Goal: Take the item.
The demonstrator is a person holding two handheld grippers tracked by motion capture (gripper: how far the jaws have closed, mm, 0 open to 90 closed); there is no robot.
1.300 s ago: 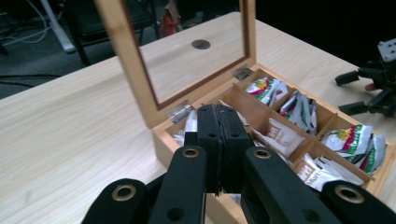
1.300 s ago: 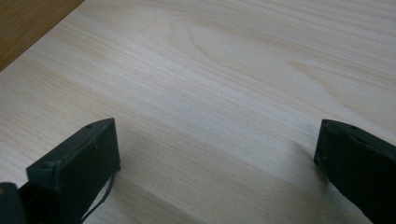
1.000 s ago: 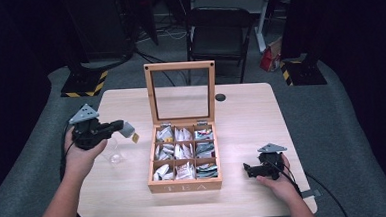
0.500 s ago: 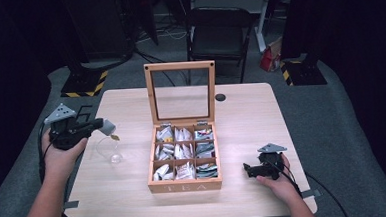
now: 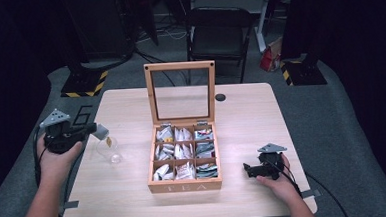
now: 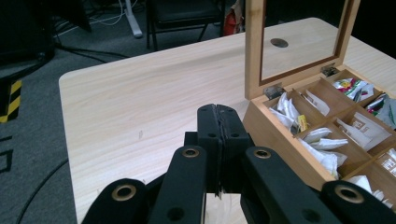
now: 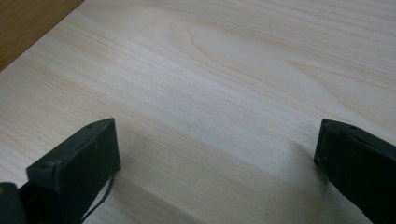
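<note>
The printing on the tea bags [image 5: 184,153] is too small to be read. The tea box [image 6: 327,140] is cut off by the left gripper view's right edge.

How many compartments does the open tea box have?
9, in a three-by-three grid inside the tea box: three along the hinged lid, three in the middle, three along the front wall. All hold tea bags.

The matte black plastic left gripper [image 5: 93,128] carries a grey three-cornered plate on top, and brass-ringed round screw holes dot its linkage bars. The matte black plastic right gripper [image 5: 245,169] bears the same grey plate. A thin black cable trails from each. The forearms are bare, without sleeves.
</note>
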